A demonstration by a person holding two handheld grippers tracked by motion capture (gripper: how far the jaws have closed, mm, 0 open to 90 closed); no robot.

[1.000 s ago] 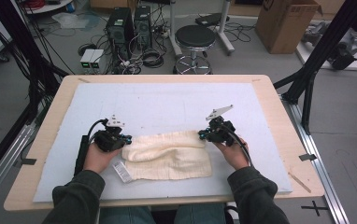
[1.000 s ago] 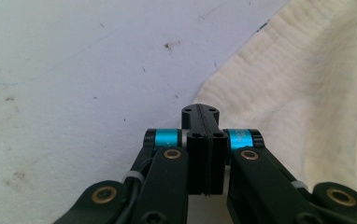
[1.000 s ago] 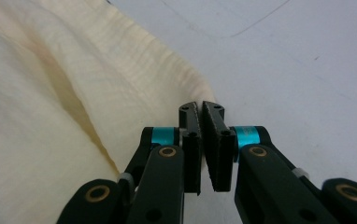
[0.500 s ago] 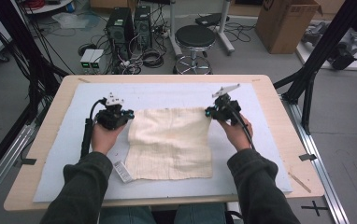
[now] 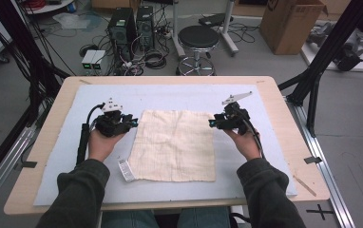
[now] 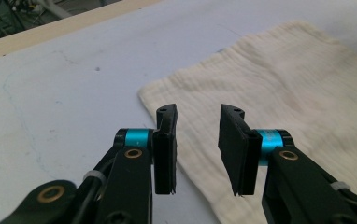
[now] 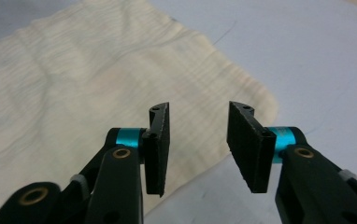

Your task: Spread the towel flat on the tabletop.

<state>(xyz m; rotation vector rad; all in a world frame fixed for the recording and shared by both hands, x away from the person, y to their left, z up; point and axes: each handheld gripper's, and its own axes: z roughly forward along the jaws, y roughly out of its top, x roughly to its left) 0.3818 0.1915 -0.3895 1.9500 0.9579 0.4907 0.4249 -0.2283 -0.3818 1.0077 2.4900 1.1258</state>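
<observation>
Cloth [image 5: 175, 145] flat on mat [image 5: 260, 156]; both jaws parted, just opened, empty.

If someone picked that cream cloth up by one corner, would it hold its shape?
Probably not: the thin cream woven cloth lies flat with soft ripples, so it would likely droop. It looks light, and a push would probably bunch it.

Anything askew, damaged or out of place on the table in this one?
Nothing much. The cream cloth lies spread flat on the grey mat, only slightly askew to its edges. A small white tag lies loose by its near left corner. No spills or damage.
</observation>
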